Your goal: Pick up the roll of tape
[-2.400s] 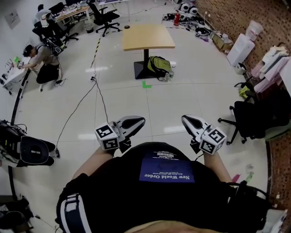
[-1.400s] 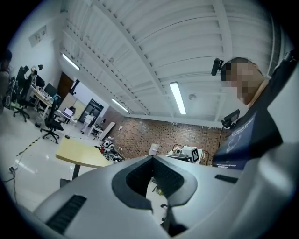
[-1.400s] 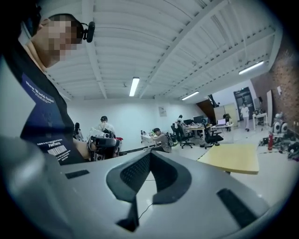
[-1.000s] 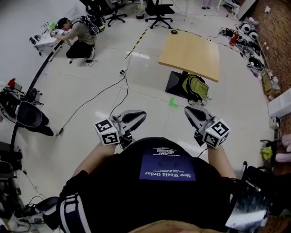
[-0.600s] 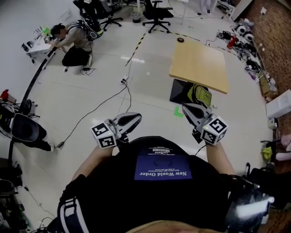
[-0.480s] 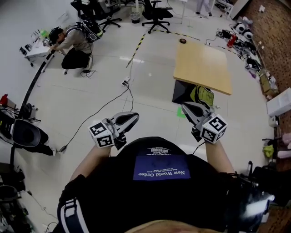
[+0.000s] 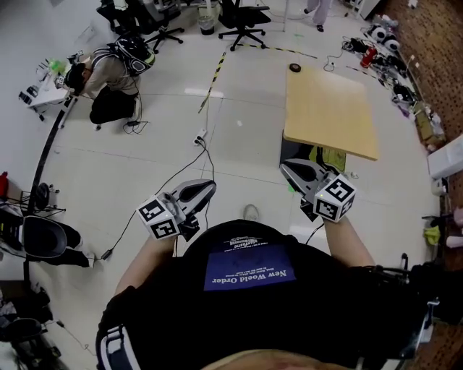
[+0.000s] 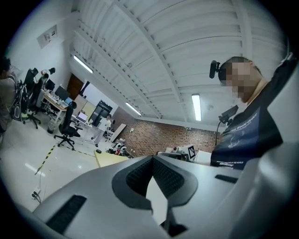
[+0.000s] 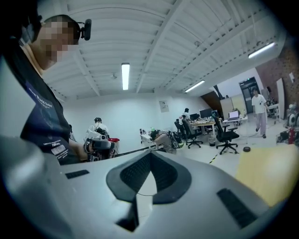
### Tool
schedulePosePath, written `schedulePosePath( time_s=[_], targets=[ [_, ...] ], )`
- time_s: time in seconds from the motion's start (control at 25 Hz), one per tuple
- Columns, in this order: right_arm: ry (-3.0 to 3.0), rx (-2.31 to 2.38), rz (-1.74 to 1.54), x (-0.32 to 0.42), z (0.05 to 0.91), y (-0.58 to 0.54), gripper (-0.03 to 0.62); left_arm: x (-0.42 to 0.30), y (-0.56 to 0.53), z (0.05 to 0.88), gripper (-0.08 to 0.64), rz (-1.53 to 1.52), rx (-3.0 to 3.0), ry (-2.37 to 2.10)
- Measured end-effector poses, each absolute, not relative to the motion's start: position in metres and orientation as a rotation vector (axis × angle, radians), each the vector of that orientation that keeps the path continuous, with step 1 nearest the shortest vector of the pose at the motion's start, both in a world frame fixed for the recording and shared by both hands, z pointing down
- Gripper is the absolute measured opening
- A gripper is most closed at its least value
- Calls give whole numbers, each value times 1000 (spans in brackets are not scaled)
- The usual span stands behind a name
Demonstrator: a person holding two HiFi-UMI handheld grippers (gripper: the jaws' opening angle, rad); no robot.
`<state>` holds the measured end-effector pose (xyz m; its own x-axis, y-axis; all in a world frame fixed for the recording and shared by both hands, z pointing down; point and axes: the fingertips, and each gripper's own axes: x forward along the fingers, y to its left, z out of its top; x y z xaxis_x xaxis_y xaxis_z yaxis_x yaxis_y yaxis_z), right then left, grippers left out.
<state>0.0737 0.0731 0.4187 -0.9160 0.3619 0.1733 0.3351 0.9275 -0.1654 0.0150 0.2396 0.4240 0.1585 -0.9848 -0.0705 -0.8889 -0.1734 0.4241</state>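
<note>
Two grippers, neither loaded. Your left gripper (image 7: 206, 186): jaws closed together, nothing between them. Your right gripper (image 7: 286, 166): the same, jaws meeting at the tips, empty. Both are held just in front of your chest.

One roll of tape (image 7: 294, 67), as best you can judge it: a small dark ring lying at the far corner of the bench (image 7: 329, 108), well apart from both grippers and untouched.

Progress: none of the pick is done. Left for you: reach the bench, open one gripper, close it on the ring, lift.

One bench: pale wood top, bare but for the ring, on a dark base. A green backpack (image 7: 331, 156) sits on the floor under its near edge.

Room:
- Glossy white floor (image 7: 145, 152), with cables (image 7: 205, 153) trailing across it and a black-and-yellow stripe (image 7: 214, 72).
- Office chairs (image 7: 239, 18) at the far side.
- One person (image 7: 105, 76) crouched at the upper left.
- Brick wall (image 7: 434, 36) with clutter along the right.
</note>
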Motion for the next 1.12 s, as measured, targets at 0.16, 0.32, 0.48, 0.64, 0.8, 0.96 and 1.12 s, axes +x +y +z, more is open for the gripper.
schedulePosePath(
  time_s=[0.16,0.32,0.48,0.64,0.8,0.96,1.12],
  targets=[
    [-2899,-591,194,10,416,30,-15,-37,198,423,8,-426,2139,-1855],
    [-2886,-660,188,-54,409,-10,-15,-96,157,413,8,-430,2097,-1898],
    [-2894,-663,159,-98,410,-49,-15,-139,108,411,8,-435,2110,-1886],
    [-2898,-586,200,-122,419,-74,-15,-170,72,420,8,-395,2163,-1777],
    [-2914,-409,248,-139,432,-112,-15,-206,29,428,8,-392,2240,-1644],
    [-2943,-153,263,-155,442,-139,-15,-247,-12,439,6,-351,2369,-1432],
    [-2957,148,277,-186,443,-163,-15,-301,-51,442,7,-331,2476,-1200]
  ],
)
